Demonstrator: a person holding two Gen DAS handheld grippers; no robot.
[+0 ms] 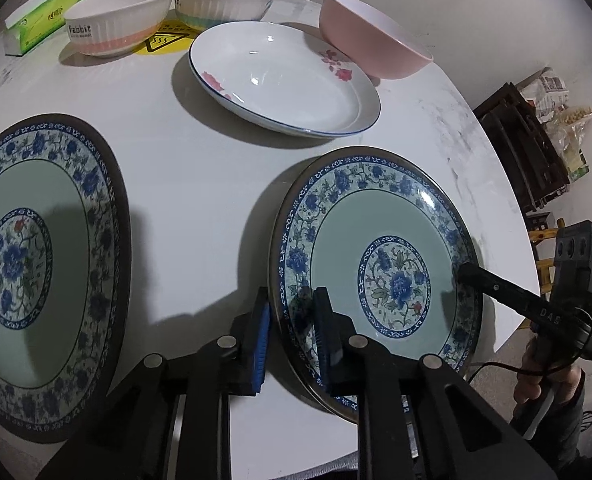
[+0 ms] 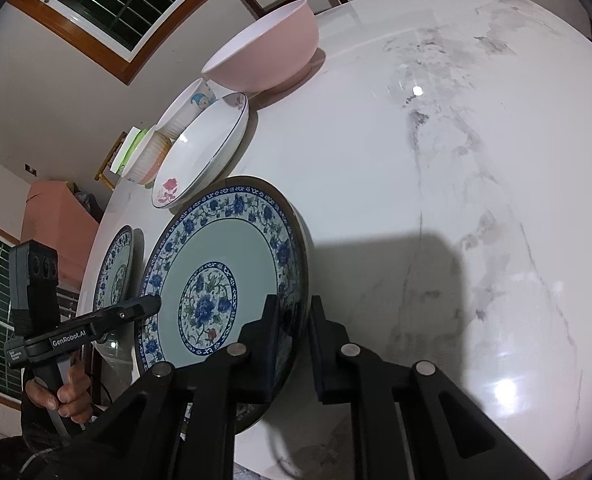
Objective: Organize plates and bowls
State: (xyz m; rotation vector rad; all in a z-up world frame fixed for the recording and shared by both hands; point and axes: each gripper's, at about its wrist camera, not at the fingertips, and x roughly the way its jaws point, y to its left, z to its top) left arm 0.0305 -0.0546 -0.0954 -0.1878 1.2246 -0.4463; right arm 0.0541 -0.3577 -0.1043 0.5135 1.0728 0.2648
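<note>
Both grippers clamp one round blue-floral ceramic plate with a pale green centre (image 1: 380, 248) near the white marble table's (image 2: 436, 184) front edge: left gripper (image 1: 291, 332) on its left rim, right gripper (image 2: 293, 344) on its right rim.

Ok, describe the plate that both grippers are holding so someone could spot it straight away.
On the white marble table lie two matching plates with blue flower borders and pale green centres. The wanted blue-flowered plate is the one nearer the table's edge, in front of the white plate with pink flowers. Only it is pinched at opposite rims by both hand-held grippers.
</note>
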